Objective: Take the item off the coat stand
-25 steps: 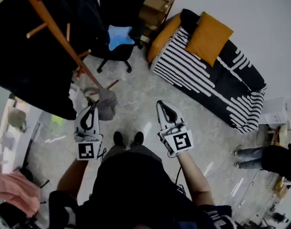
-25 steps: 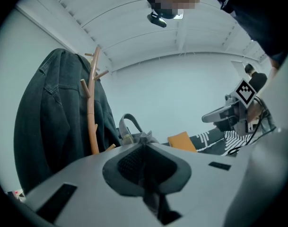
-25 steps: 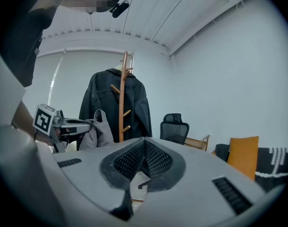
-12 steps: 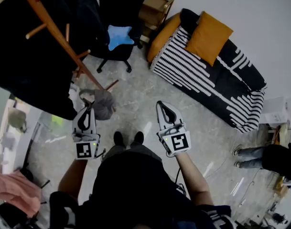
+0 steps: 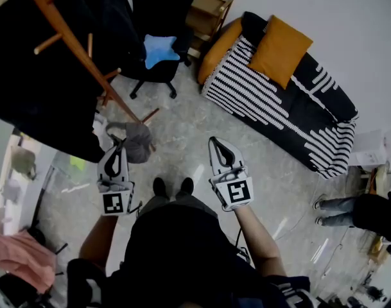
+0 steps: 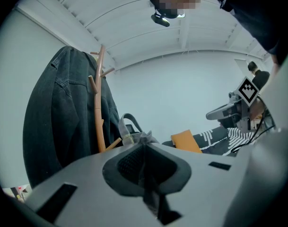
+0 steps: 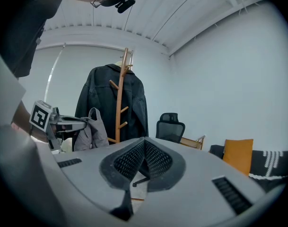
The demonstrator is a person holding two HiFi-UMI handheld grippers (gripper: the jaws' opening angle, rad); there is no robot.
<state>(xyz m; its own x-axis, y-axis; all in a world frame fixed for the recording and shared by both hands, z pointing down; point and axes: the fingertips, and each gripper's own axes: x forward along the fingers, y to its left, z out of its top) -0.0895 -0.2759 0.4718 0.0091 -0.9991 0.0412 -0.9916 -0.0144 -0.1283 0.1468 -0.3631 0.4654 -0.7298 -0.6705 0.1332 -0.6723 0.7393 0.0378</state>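
Note:
A wooden coat stand (image 5: 73, 40) leans across the upper left of the head view with a dark jacket (image 5: 34, 76) on it. My left gripper (image 5: 120, 145) is shut on a bunched part of a grey bag (image 5: 139, 141), whose handle loop (image 6: 129, 122) stands up just past the jaw tip. In the right gripper view the grey bag (image 7: 90, 129) hangs from the left gripper (image 7: 70, 122), close beside the lower pegs of the stand (image 7: 120, 93). My right gripper (image 5: 216, 142) is held level beside it, shut, with nothing in it.
A black office chair (image 5: 158, 66) with a blue cushion stands behind the coat stand. A striped sofa (image 5: 278, 101) with an orange pillow (image 5: 280, 49) fills the right. A wooden chair (image 5: 211, 8) is at the back. Pink cloth (image 5: 22, 255) lies at lower left, another person's legs (image 5: 339, 212) at the right edge.
Both grippers have drifted slightly left. The grey bag has moved with the left gripper, which stays shut on it.

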